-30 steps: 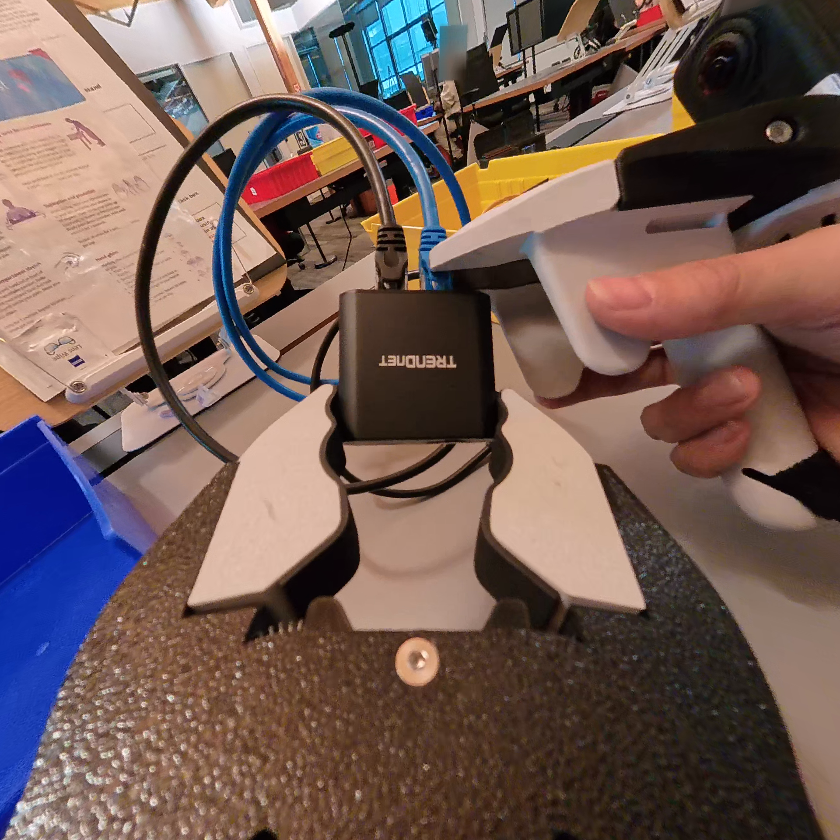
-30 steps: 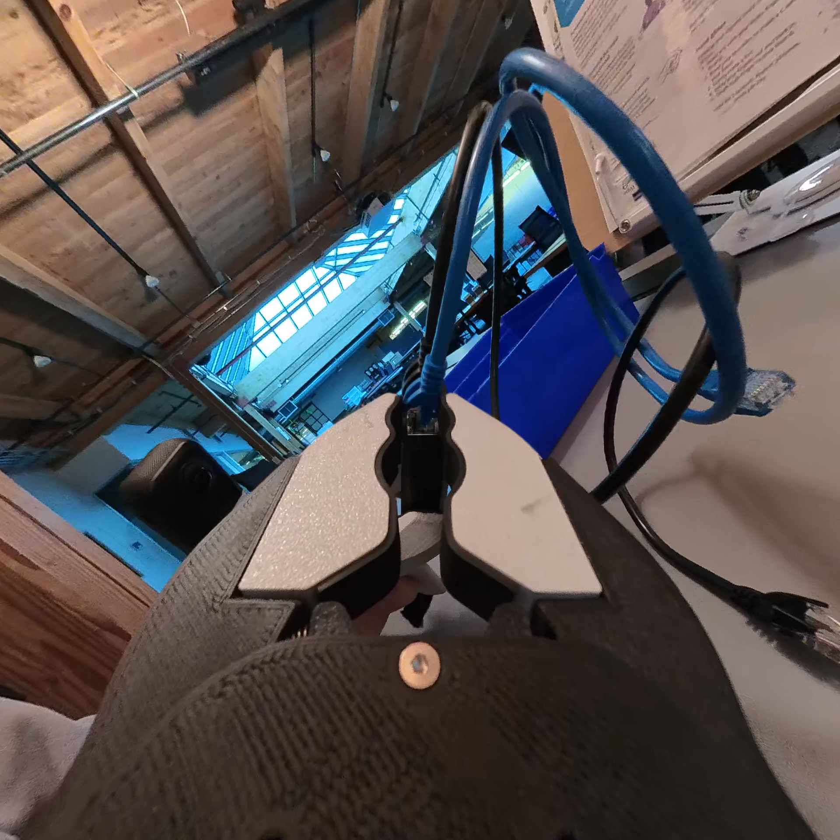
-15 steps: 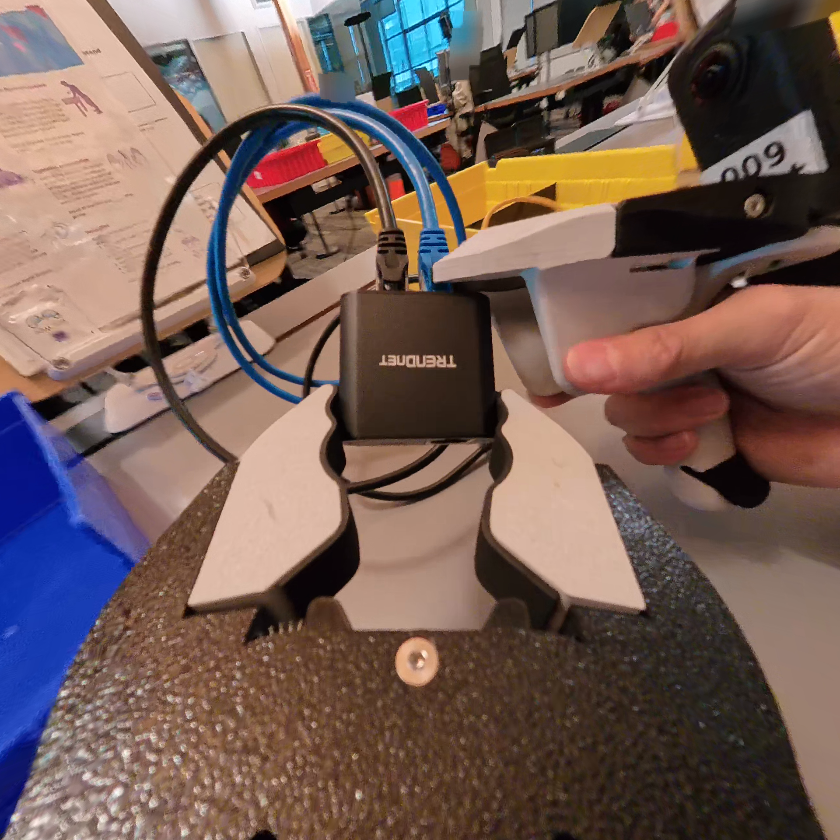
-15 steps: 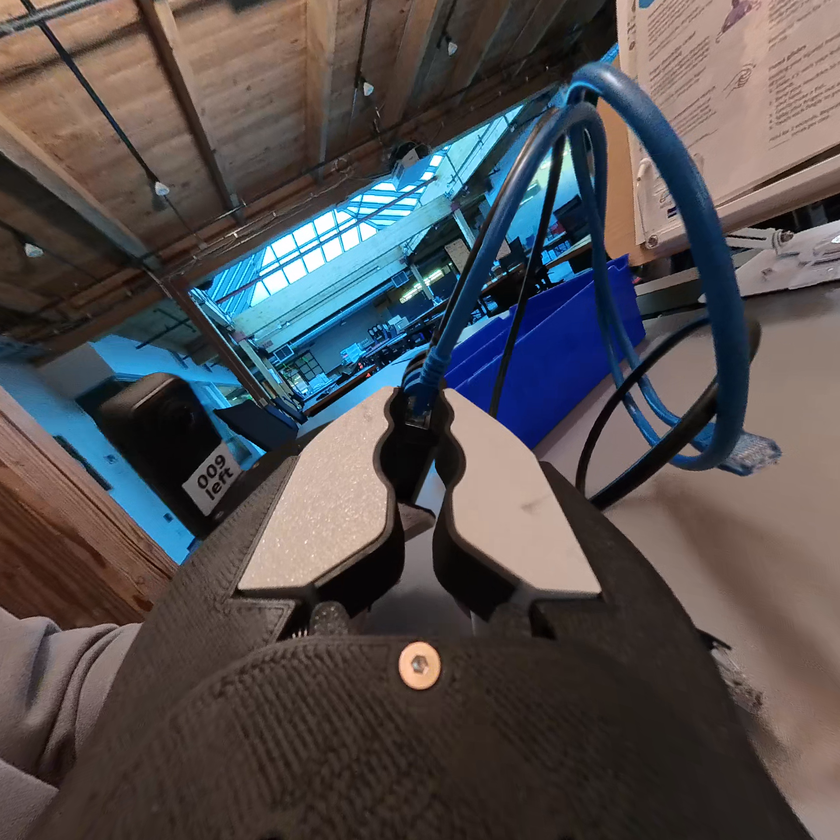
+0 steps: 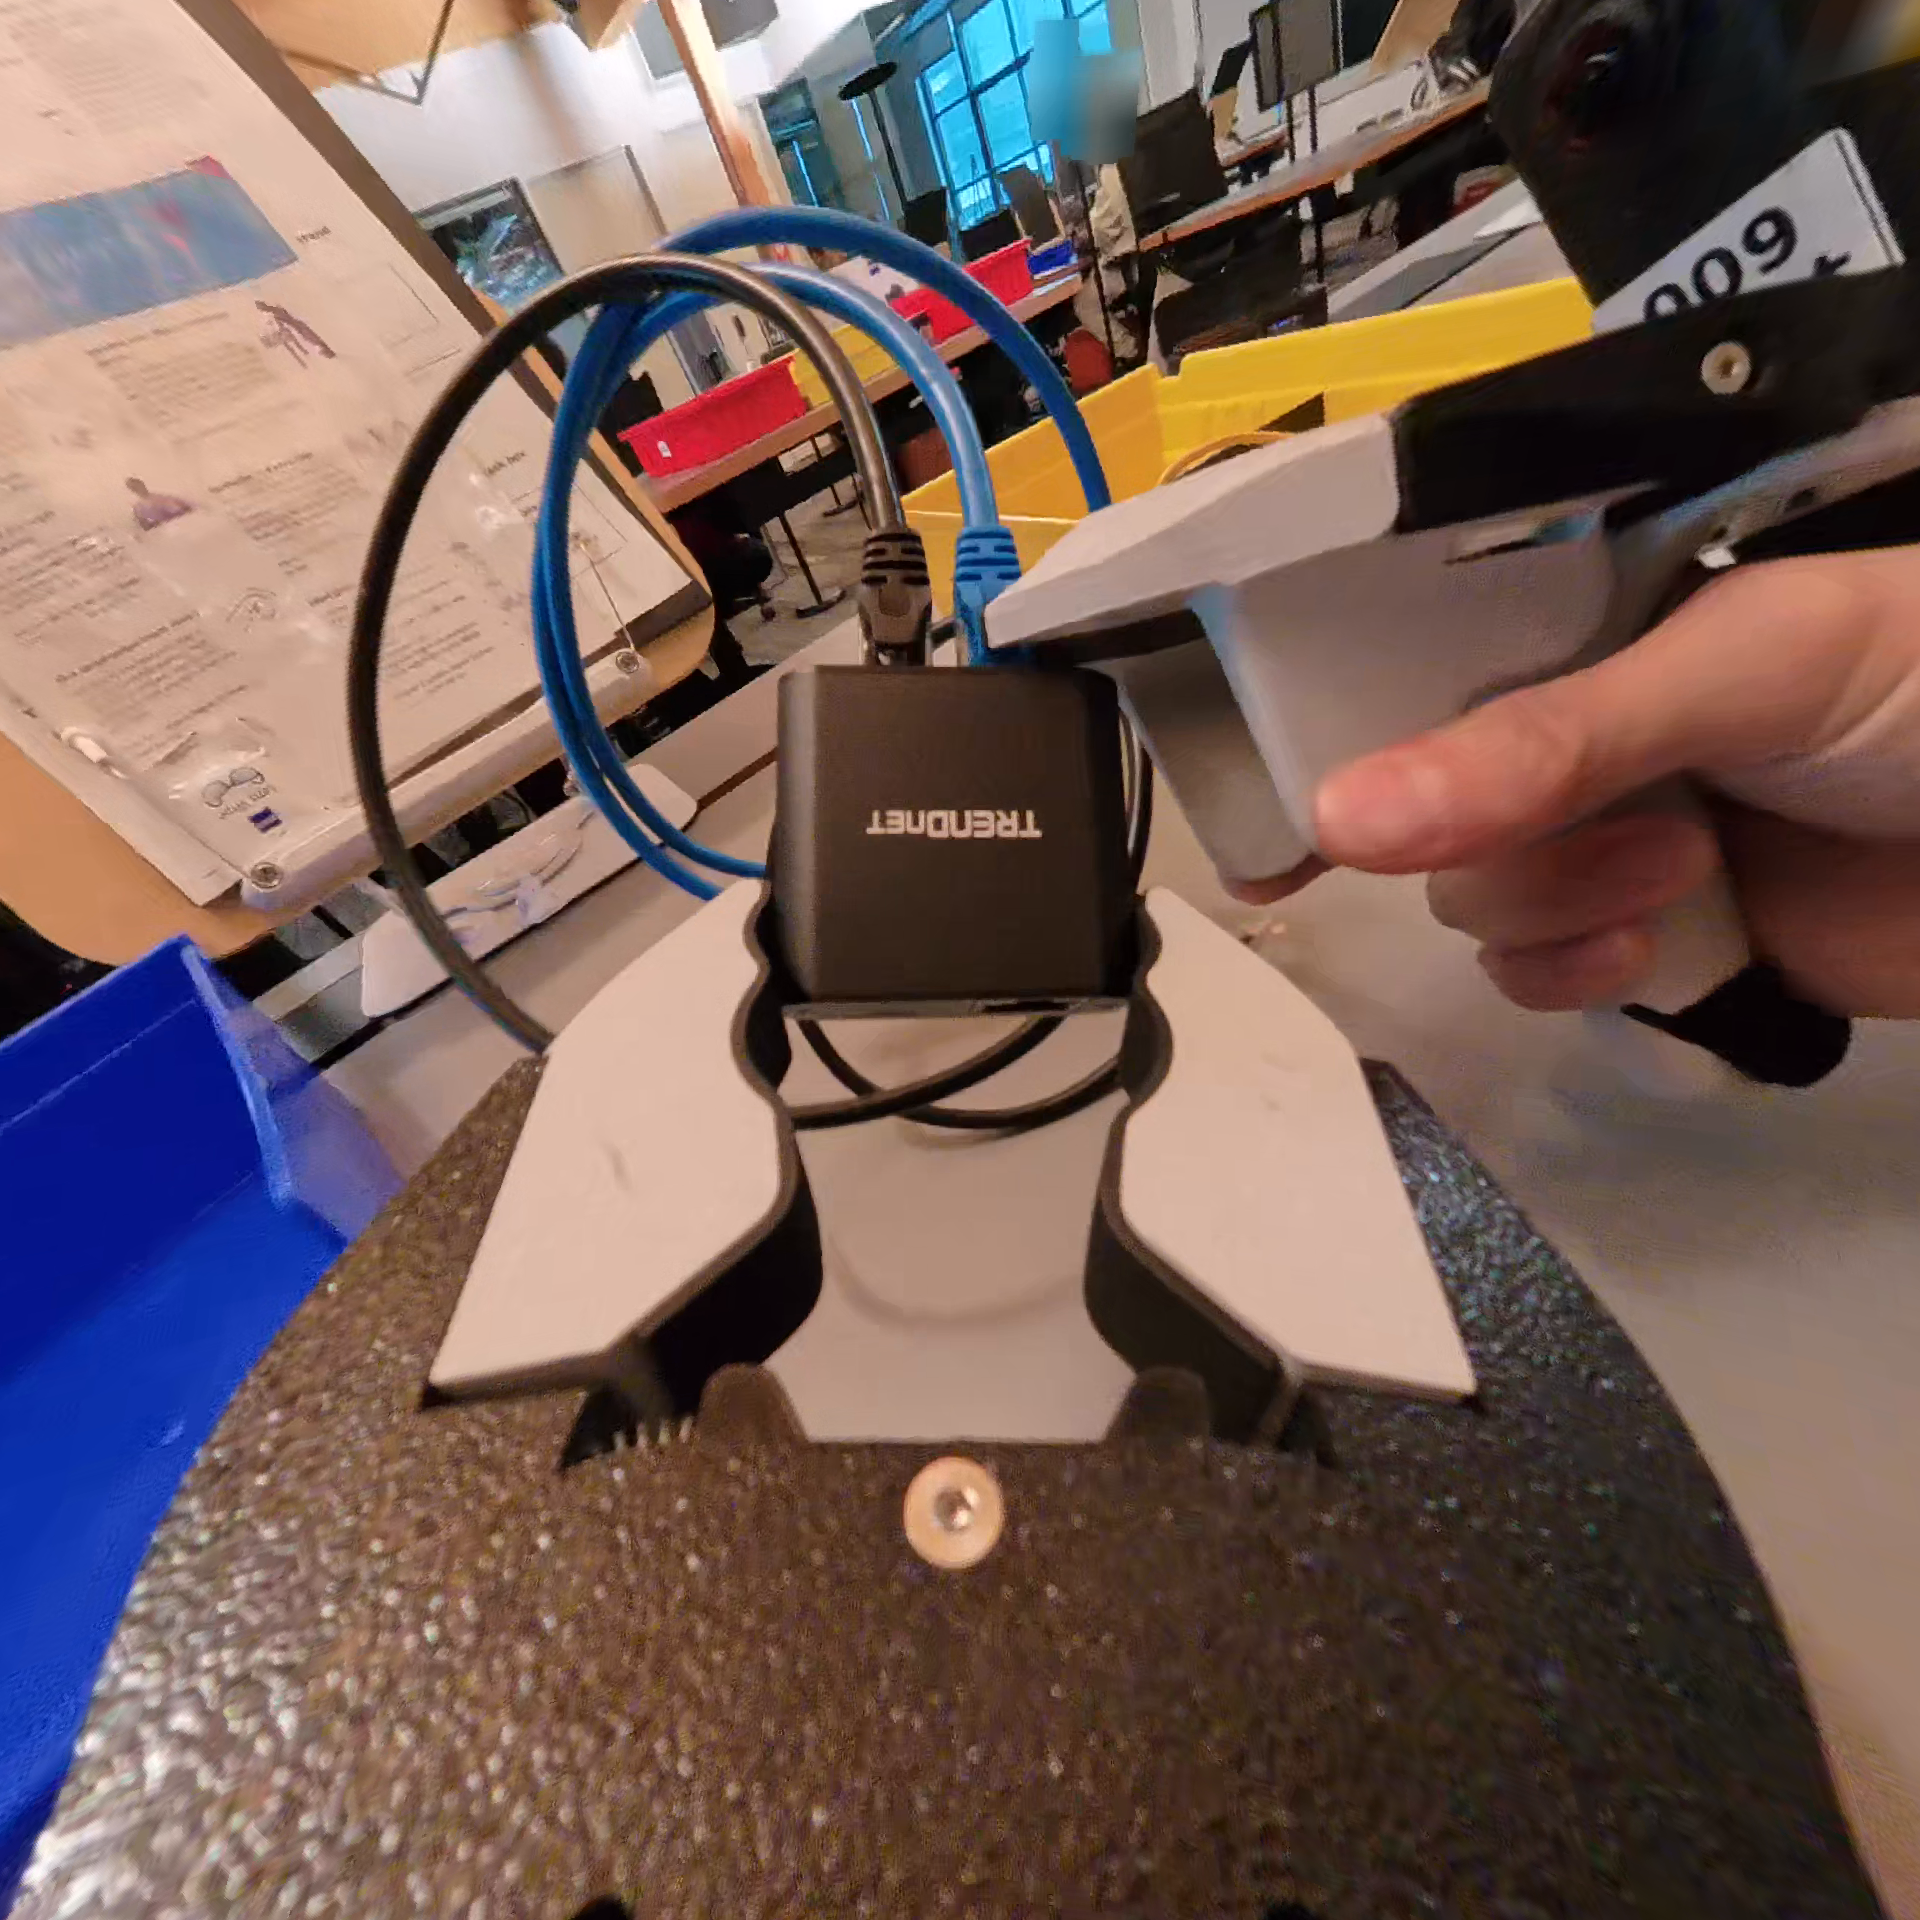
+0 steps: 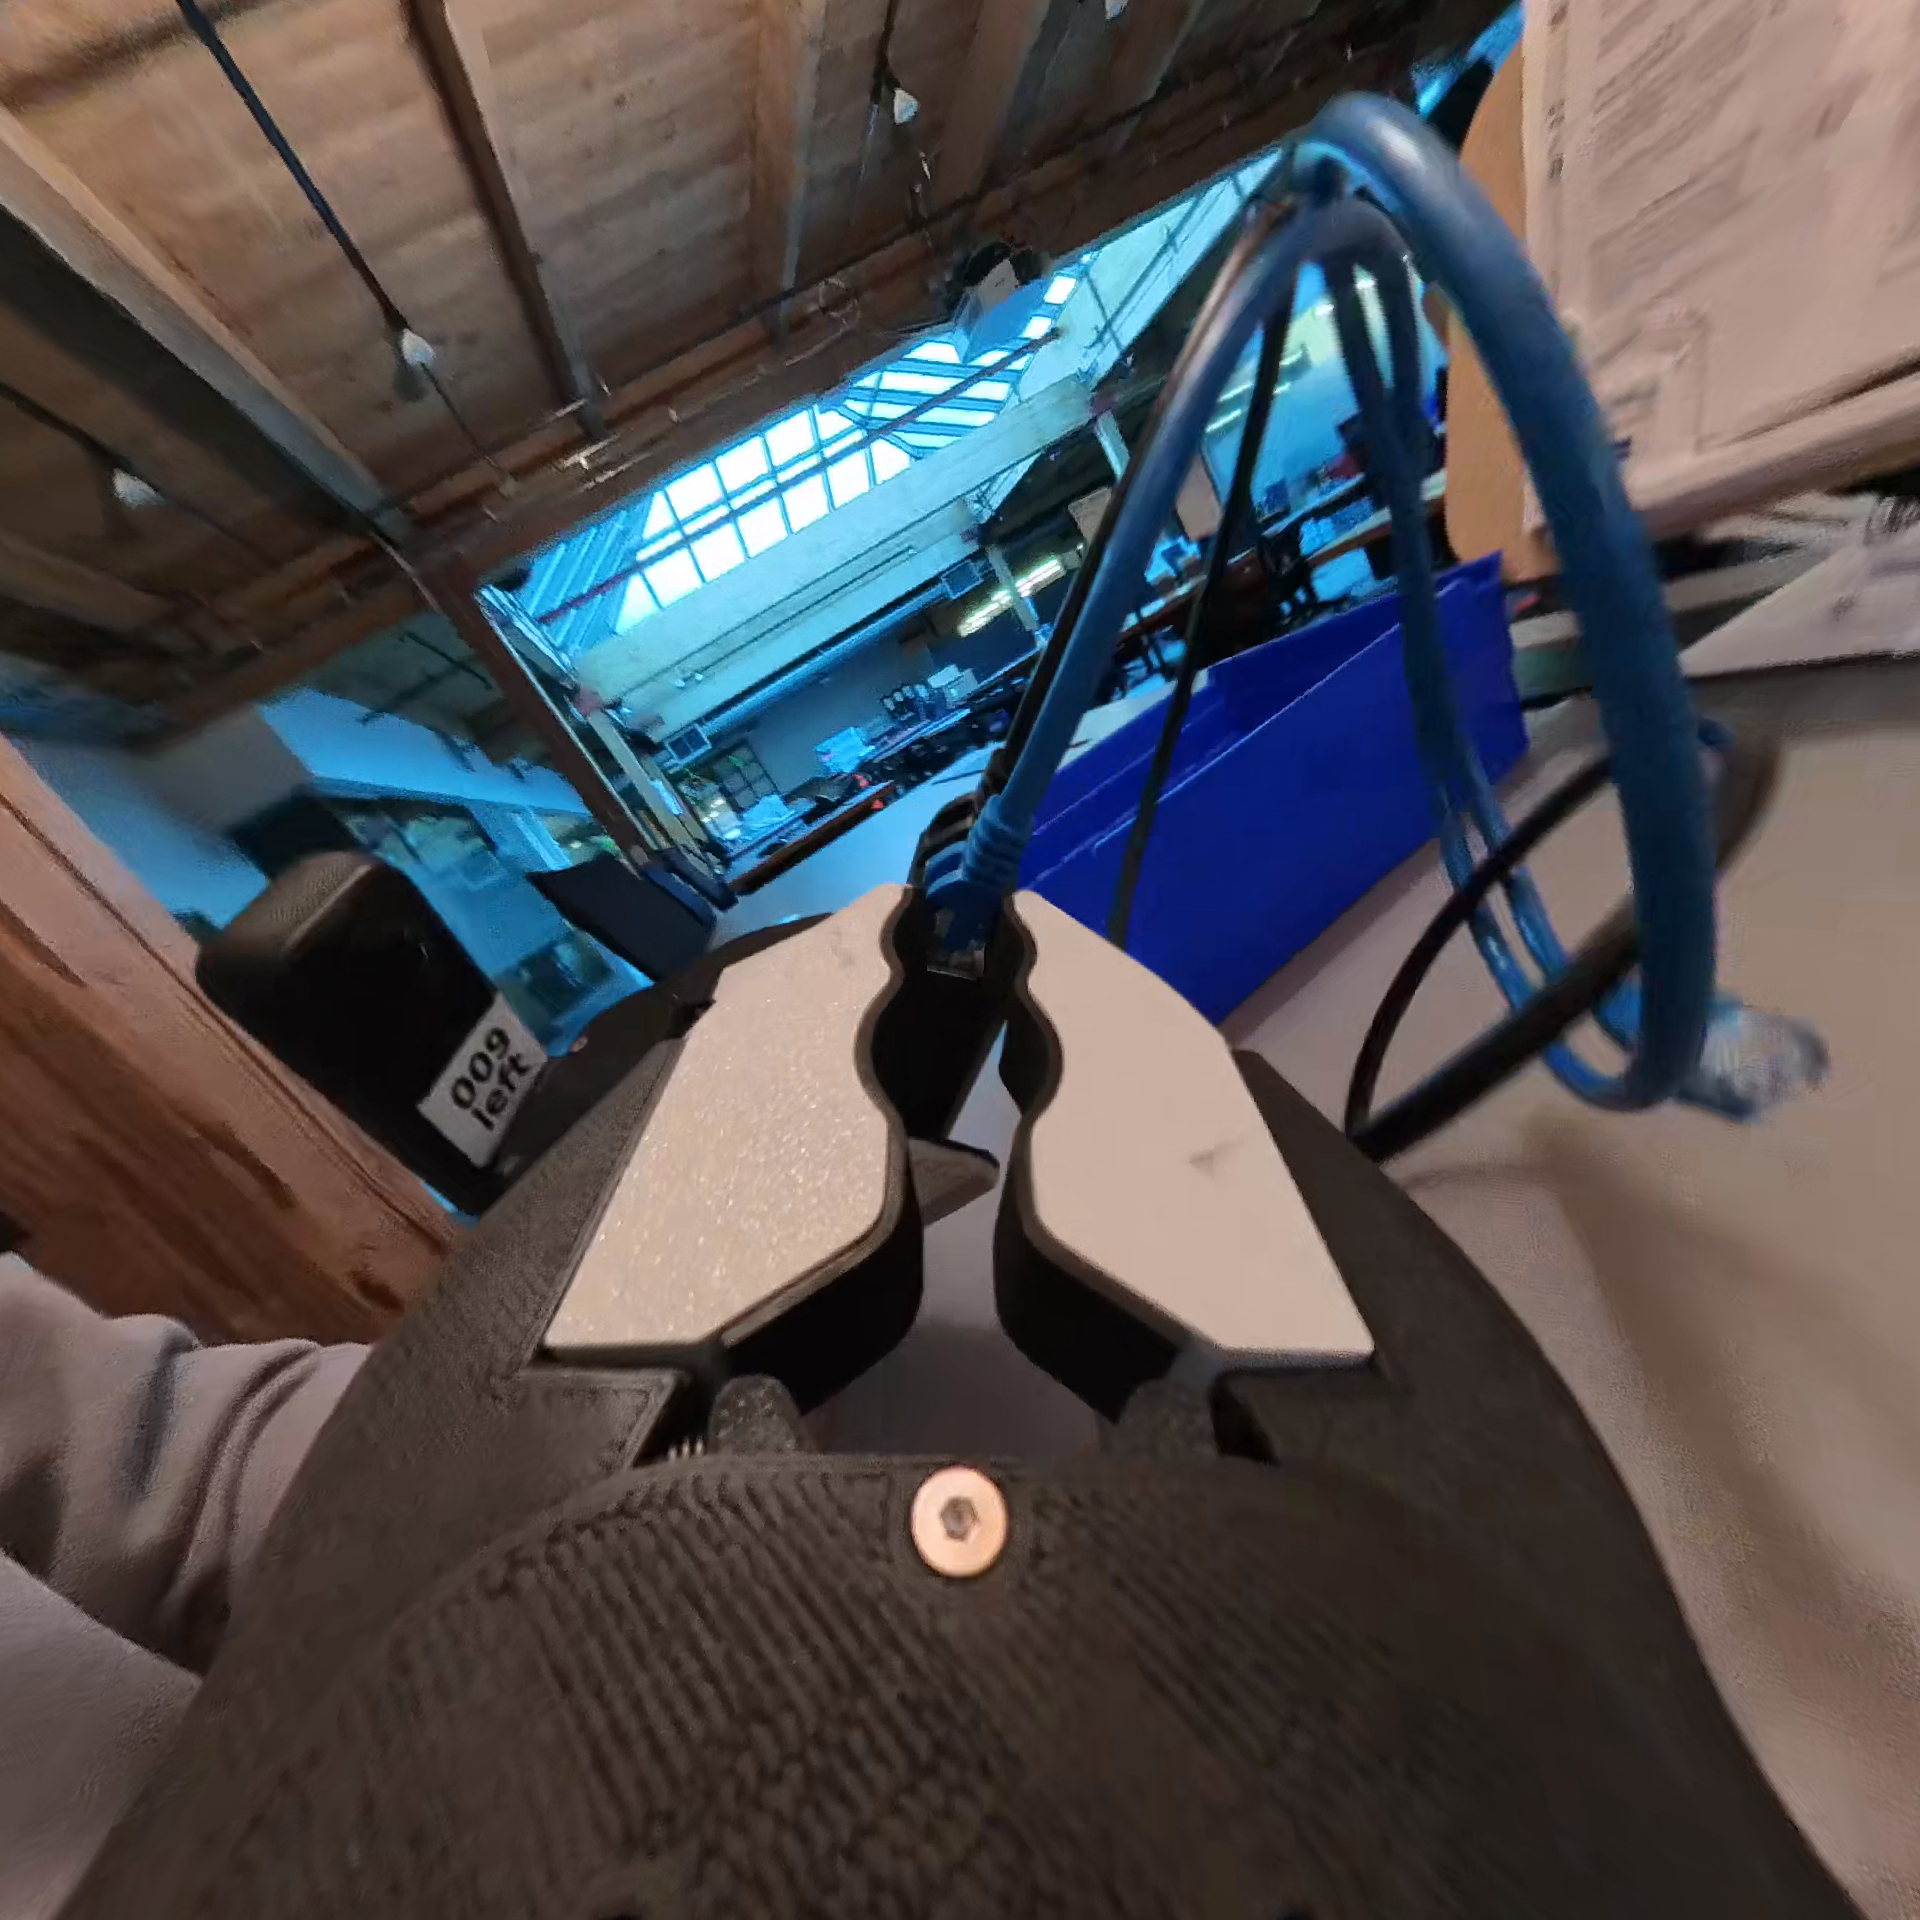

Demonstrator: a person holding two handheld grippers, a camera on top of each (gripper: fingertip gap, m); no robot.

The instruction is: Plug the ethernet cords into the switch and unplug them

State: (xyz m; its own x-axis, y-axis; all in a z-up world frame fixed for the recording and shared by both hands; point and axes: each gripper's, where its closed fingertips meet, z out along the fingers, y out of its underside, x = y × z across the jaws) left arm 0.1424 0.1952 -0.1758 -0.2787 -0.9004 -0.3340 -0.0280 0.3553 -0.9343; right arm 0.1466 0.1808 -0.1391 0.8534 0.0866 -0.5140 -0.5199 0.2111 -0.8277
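Observation:
My left gripper is shut on the black switch and holds it by its sides above the table. A black cord's plug and a blue cord's plug sit in the switch's far side. My right gripper comes in from the right, held by a hand, with its tips at the blue plug. In the right wrist view the right gripper is shut on the blue plug. The blue cord loops up and over, and its free end hangs near the table.
A blue bin stands at the left, also in the right wrist view. A yellow bin is behind the right gripper. A poster board leans at the back left. The grey table lies below. My two grippers' fingertips are within a few centimetres of each other.
Both grips hold as before. The right gripper has tilted around the blue plug, so its view has swung. The switch stays in the left gripper with both plugs in it.

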